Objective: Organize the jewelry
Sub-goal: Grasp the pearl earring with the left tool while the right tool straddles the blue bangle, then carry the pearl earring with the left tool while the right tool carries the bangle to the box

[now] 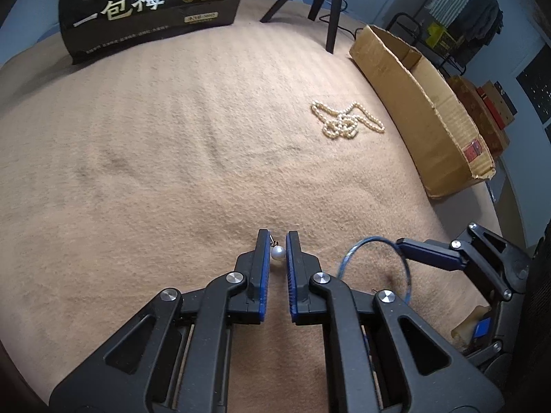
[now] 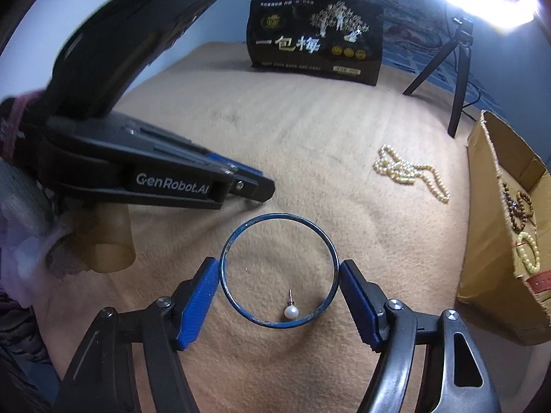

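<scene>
Fuzzy tan blanket (image 1: 155,158): matt woven cloth w/ short nap, faint ribbing. Small white pearl earring (image 2: 290,311): glossy, smooth, thin metal post. Thin blue bangle (image 2: 278,270): metal-looking, worn paint. Cream pearl-bead necklace (image 1: 346,120): soft sheen. Brown cardboard box (image 1: 423,110): matt, rough torn edge. Black printed snack bag (image 2: 315,43): glossy plastic. Left gripper (image 1: 277,241) & right gripper (image 2: 279,296): matt black plastic, ribbed blue pads, shiny metal pins.

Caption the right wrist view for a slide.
Right gripper holds a blue bangle over a tan blanket, a pearl earring visible through the ring; pearl necklace lies beyond.
</scene>
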{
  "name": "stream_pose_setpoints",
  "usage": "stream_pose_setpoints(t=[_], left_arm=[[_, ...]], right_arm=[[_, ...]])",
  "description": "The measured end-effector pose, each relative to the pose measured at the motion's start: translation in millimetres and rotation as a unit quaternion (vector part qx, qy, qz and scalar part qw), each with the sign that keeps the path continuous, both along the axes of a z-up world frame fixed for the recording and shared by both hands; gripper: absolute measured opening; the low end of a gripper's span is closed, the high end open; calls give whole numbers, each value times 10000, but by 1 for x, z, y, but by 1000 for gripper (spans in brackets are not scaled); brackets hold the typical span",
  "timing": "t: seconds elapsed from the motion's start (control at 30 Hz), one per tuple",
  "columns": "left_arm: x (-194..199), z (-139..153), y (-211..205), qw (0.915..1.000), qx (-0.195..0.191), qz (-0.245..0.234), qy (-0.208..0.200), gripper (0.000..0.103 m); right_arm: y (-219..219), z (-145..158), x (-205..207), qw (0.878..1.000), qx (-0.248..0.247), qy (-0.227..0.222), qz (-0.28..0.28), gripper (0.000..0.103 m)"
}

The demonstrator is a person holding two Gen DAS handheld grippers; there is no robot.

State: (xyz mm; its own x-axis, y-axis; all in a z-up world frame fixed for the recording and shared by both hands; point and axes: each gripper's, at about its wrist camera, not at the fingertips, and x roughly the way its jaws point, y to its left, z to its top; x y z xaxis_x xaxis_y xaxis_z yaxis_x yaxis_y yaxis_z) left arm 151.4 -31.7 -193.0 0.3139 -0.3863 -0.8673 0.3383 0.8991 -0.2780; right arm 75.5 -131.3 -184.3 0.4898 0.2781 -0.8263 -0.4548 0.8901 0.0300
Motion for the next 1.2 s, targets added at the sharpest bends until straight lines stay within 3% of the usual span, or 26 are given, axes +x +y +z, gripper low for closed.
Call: stream_pose_setpoints(t=[0.33,0.6,0.93,1.2], left_arm=[[-7,24,15,9995,-118,223,-187,7],[-11,57,11,9979,-348,307,-461,7],[-8,99,-29,9945,-531,118,-898,7],[-1,113,-72,9919,-622,-101,-1100,7]], right_arm=[[-14,25,-2,9996,120,-177,-187,73],[-50,50,3,9970,274,-296,-654,73],[-113,90,22,9888,373,-486,-1364,73],[-159,108,41,9805,356,-599,-1839,73]])
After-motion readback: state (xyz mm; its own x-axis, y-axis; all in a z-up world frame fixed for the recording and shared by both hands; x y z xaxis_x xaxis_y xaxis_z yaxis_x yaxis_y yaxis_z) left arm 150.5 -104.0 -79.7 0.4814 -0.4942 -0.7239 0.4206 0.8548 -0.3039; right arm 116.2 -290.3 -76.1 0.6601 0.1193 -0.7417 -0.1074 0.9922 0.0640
